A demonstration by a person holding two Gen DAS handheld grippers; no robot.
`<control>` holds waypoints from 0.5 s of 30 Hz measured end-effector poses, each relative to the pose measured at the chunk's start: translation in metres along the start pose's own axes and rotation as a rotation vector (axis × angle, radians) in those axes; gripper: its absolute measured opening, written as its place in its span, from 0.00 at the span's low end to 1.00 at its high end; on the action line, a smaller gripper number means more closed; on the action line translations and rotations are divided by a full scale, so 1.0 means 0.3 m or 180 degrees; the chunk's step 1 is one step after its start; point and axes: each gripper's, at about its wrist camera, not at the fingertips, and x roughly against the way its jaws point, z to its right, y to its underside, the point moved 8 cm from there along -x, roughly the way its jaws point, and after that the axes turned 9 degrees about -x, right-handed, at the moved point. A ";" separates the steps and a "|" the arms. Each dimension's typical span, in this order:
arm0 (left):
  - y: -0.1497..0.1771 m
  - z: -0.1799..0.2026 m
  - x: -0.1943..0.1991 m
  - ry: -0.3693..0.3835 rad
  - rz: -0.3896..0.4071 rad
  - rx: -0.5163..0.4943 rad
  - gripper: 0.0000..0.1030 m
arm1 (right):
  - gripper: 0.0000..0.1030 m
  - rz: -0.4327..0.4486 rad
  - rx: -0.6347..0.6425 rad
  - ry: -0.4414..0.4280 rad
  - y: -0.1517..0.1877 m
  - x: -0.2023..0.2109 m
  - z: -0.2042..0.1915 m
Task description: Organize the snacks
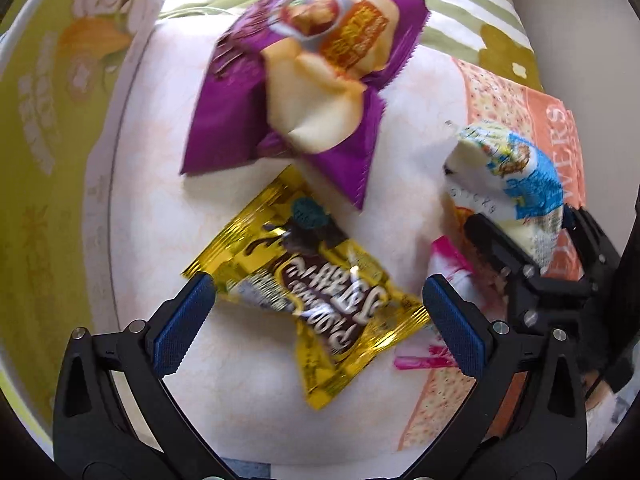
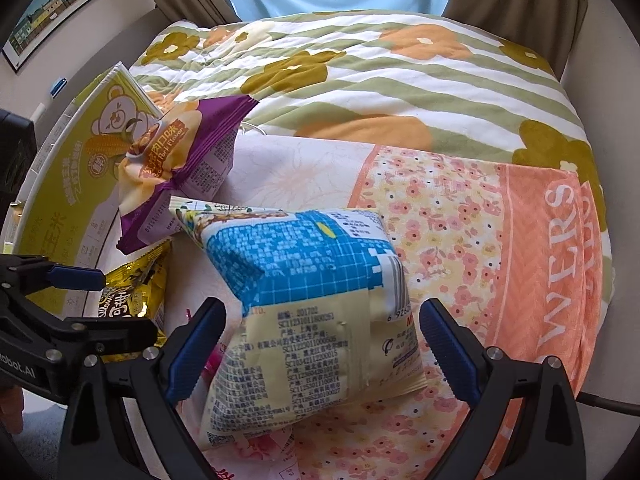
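A gold snack packet [image 1: 312,292] lies on the pale cloth between the open fingers of my left gripper [image 1: 316,320]; it also shows in the right wrist view [image 2: 138,300]. A purple snack bag [image 1: 304,76] lies beyond it and shows in the right wrist view [image 2: 180,168]. A blue-and-cream snack bag [image 2: 312,312] sits between the wide-open fingers of my right gripper [image 2: 322,340], not pinched. In the left wrist view the right gripper [image 1: 528,240] stands around that bag [image 1: 516,176]. A pink-printed packet [image 1: 436,344] lies under it.
A yellow-green cardboard box [image 1: 44,128] stands at the left, also in the right wrist view [image 2: 72,184]. A floral and orange cloth [image 2: 532,248] covers the bed, with a striped flower quilt [image 2: 360,80] behind. The left gripper [image 2: 76,296] appears at the right view's left edge.
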 end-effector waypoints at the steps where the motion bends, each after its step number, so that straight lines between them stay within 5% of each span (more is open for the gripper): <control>1: 0.033 -0.020 0.001 -0.0018 -0.0024 0.0021 1.00 | 0.94 -0.0002 0.0010 -0.0005 0.000 -0.001 -0.001; 9: 0.148 -0.091 -0.045 -0.0100 -0.0196 0.0185 1.00 | 0.94 -0.0050 0.0076 -0.0031 -0.001 -0.008 -0.007; 15: 0.103 -0.048 0.031 -0.0212 0.0132 -0.0064 1.00 | 0.94 -0.0035 0.0091 -0.0045 -0.005 -0.003 -0.004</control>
